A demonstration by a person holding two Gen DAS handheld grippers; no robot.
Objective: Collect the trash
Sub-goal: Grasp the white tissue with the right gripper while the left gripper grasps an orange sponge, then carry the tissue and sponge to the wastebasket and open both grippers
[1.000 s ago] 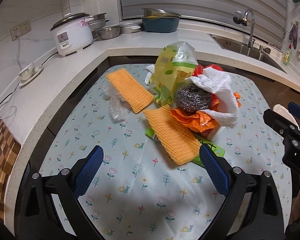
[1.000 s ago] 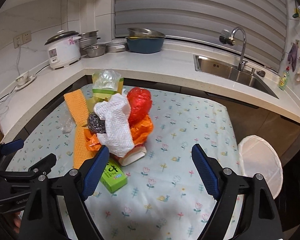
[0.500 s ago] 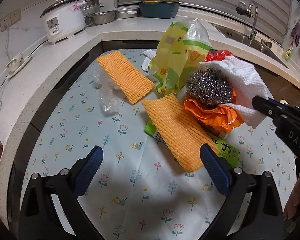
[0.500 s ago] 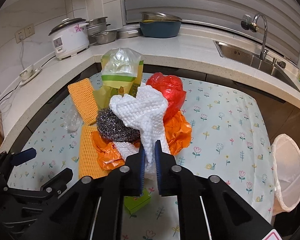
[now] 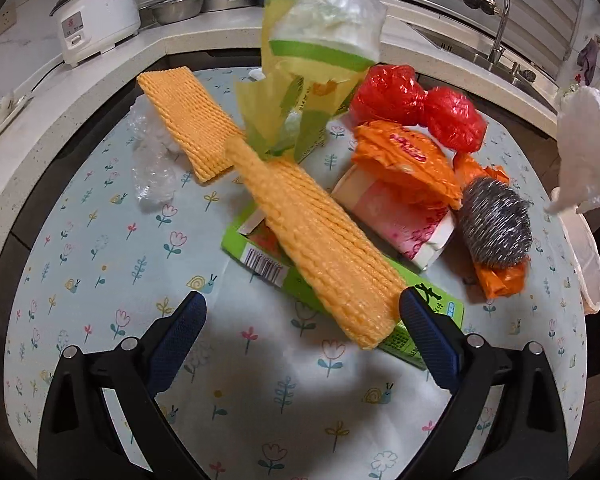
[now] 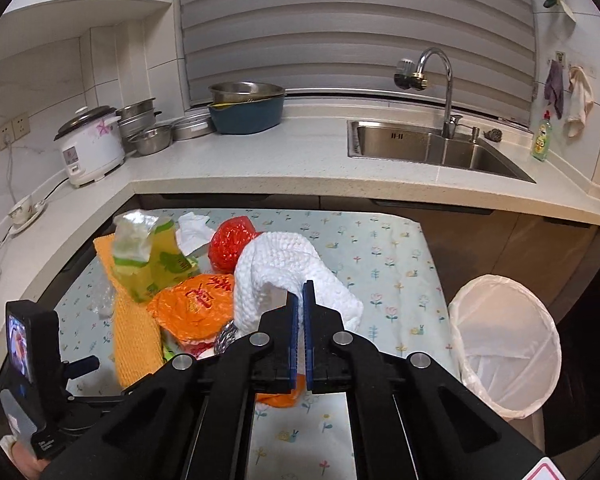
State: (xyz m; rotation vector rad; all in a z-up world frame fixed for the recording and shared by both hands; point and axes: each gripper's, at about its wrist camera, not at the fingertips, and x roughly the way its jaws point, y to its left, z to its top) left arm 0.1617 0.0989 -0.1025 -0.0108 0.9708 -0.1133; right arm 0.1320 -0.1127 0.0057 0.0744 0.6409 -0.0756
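Your right gripper (image 6: 302, 294) is clenched on the white cloth (image 6: 284, 268), lifted off the pile mid-table. Next: carry it past the table's right edge to the lined bin (image 6: 504, 348) and release. Your left gripper (image 5: 300, 344) gapes, empty, by the yellow net (image 5: 320, 248).

Right gripper (image 6: 303, 292) pinches the white cloth (image 6: 284, 268), but the pinched fold is buried between the pads, and in the left wrist view the cloth is cut by the right edge with no gripper visible. The yellow foam net (image 5: 320, 256) hides most of the green carton (image 5: 260, 256), and the orange wrapper (image 5: 404, 160) covers the paper cup (image 5: 388, 220) mouth. The bin (image 6: 504, 344) floor is lost under its liner; the steel scrubber (image 6: 226, 338) is only a sliver behind the right gripper's frame; print on the carton is too small to read.
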